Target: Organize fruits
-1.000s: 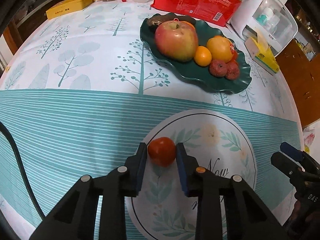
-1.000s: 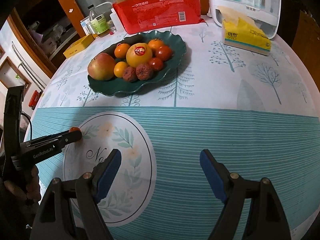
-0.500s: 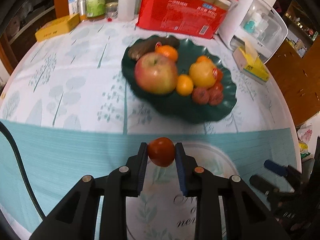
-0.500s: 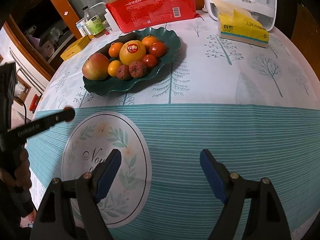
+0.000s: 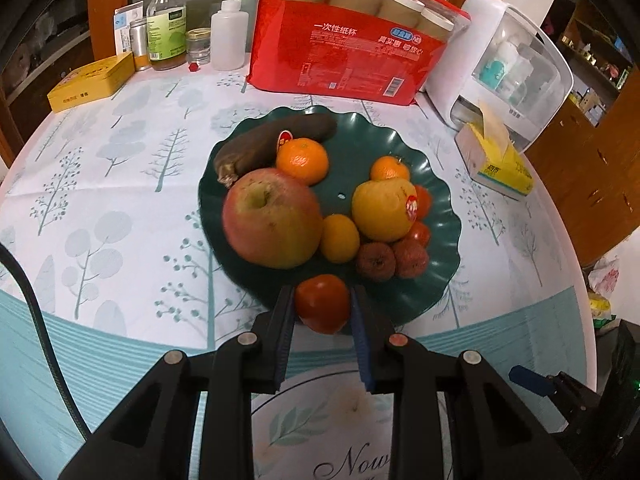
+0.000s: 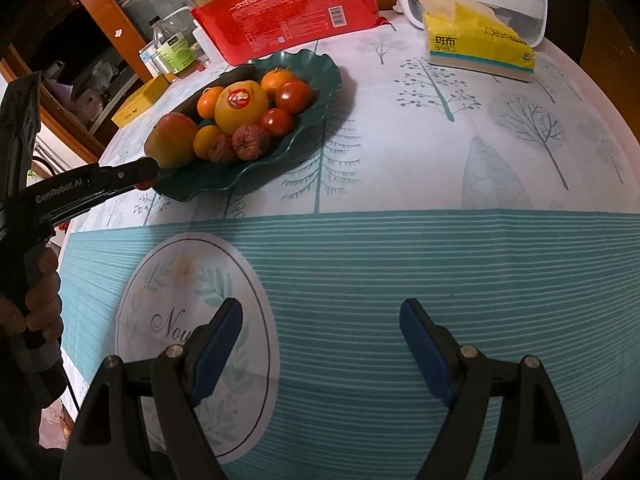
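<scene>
My left gripper [image 5: 323,312] is shut on a red tomato [image 5: 322,302] and holds it above the near rim of the dark green fruit plate [image 5: 432,280]. The plate holds a large apple [image 5: 272,218], oranges, a yellow fruit with a sticker [image 5: 384,208], small tomatoes, two wrinkled red fruits and a dark banana [image 5: 272,140]. In the right wrist view the left gripper [image 6: 144,176] reaches the plate's [image 6: 320,92] left rim. My right gripper [image 6: 320,344] is open and empty, low over the striped tablecloth.
A red pack of paper cups [image 5: 352,56], bottles [image 5: 166,32], a yellow box [image 5: 92,80], a white appliance [image 5: 504,68] and a yellow tissue pack [image 5: 496,160] stand behind and right of the plate. The table edge curves away on the right.
My left gripper has lifted the tomato off the round printed emblem and carried it forward to the plate's near rim. The right gripper has stayed open, roughly in place.
</scene>
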### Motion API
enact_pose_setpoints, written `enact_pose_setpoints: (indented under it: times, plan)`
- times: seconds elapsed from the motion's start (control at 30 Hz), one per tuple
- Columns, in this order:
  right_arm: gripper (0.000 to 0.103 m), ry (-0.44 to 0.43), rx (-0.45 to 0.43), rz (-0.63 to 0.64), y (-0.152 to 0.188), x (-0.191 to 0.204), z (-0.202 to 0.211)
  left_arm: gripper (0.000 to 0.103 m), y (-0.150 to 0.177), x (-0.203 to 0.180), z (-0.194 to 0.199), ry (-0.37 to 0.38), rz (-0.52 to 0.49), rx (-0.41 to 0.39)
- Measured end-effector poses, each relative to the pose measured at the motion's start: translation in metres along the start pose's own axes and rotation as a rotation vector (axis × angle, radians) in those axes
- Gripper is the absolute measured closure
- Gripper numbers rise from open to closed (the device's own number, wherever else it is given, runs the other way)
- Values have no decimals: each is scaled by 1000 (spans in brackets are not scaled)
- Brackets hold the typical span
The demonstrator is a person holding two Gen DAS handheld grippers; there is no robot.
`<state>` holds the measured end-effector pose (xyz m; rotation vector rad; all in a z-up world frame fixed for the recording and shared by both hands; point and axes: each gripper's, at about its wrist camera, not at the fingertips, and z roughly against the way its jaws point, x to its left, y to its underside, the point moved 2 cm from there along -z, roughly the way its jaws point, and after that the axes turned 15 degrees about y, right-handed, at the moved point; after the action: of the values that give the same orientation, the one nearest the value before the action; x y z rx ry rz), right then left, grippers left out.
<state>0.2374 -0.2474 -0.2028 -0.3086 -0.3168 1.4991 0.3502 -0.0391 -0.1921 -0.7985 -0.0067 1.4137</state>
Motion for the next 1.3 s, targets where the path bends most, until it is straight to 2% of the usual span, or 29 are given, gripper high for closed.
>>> enact_pose_setpoints:
  times: [0.1, 0.17, 0.43, 0.67, 0.8, 0.93, 1.17, 1.3]
  plan:
    - [22, 2, 0, -6, -2, -2, 0, 67, -2, -2, 0, 12, 3, -10]
    - [22, 4, -1, -7, -1, -2, 1, 54, -2, -3, 4, 8, -2, -22]
    - [22, 20, -40, 7, 4, 3, 17, 39, 17, 0, 29, -18, 49, -27]
    - [22, 40, -83, 11, 21, 15, 42, 32, 57, -4, 62, -54, 46, 29]
    - [22, 36, -93, 9, 38, 27, 57, 27, 85, -3, 90, -72, 68, 29]
    - [21, 31, -90, -2, 62, 44, 73, 22, 110, -2, 124, -100, 42, 9]
    - [14, 35, -79, 2, 112, 76, 105, 22, 155, 10, 184, -144, 7, -4]
    - [12, 36, -57, 0, 138, 88, 126, 22, 175, 7, 212, -121, -19, -12]
